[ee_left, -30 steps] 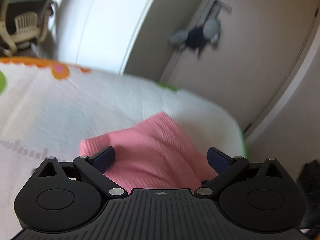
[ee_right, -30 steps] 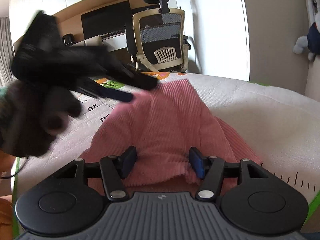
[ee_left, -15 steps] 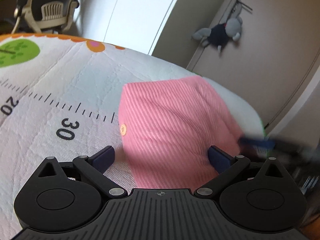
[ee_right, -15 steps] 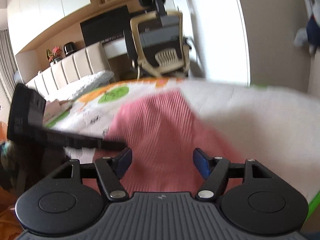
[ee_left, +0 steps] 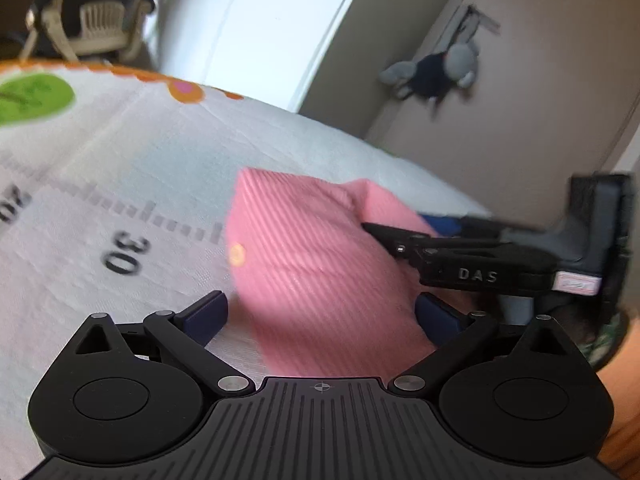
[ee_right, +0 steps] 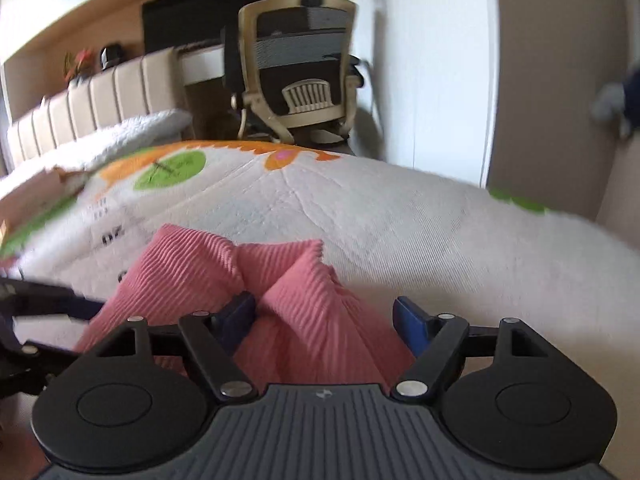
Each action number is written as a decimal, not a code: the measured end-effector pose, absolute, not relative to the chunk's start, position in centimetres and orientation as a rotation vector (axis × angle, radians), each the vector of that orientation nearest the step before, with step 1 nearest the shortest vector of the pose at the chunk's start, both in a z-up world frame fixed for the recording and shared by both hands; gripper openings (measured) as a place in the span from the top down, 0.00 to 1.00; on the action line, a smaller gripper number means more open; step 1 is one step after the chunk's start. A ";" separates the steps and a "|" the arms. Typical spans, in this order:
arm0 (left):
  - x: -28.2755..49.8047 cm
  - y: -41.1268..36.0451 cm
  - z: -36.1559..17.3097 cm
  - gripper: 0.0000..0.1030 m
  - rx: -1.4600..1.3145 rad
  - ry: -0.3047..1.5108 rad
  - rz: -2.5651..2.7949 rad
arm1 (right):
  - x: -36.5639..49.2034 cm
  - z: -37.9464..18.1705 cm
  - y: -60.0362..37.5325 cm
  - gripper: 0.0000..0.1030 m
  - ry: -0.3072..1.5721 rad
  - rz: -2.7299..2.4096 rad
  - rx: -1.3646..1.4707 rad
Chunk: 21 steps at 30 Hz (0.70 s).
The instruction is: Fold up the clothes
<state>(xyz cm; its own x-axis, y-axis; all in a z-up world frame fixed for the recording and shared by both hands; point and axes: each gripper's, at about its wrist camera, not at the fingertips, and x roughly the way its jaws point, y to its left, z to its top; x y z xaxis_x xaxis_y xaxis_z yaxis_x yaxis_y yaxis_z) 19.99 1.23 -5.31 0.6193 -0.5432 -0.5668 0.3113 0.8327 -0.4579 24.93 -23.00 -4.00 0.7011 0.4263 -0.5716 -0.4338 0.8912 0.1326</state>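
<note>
Left gripper (ee_left: 320, 316) fingers wide apart, straddling pink garment (ee_left: 320, 264); right gripper (ee_right: 326, 316) likewise spread.

pink garment (ee_right: 256, 280) now bunched, right hand-held gripper (ee_left: 404, 236) moved beside it

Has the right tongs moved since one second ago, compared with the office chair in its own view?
Yes. The office chair now appears higher and bigger, so the right tongs tilted down.
</note>
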 end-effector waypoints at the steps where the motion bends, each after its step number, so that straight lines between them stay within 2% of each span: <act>1: 20.2 1.3 -5.4 0.02 -0.383 0.767 -0.541 | 24.9 -4.2 -23.4 0.26 0.634 0.482 0.013; 6: 21.6 0.9 -5.5 0.05 -0.492 0.789 -0.592 | 25.0 -4.8 -25.4 0.25 0.657 0.458 0.141; 8: 22.1 0.8 -5.3 0.34 -0.465 0.793 -0.559 | 25.0 -5.0 -25.9 0.25 0.657 0.438 0.186; 13: 23.0 1.9 -5.2 0.41 -0.427 0.776 -0.545 | 25.1 -4.5 -23.9 0.25 0.628 0.427 0.183; 21: 24.9 9.4 -3.6 0.43 -0.375 0.628 -0.361 | 31.6 -2.0 -13.2 0.25 0.597 0.536 0.025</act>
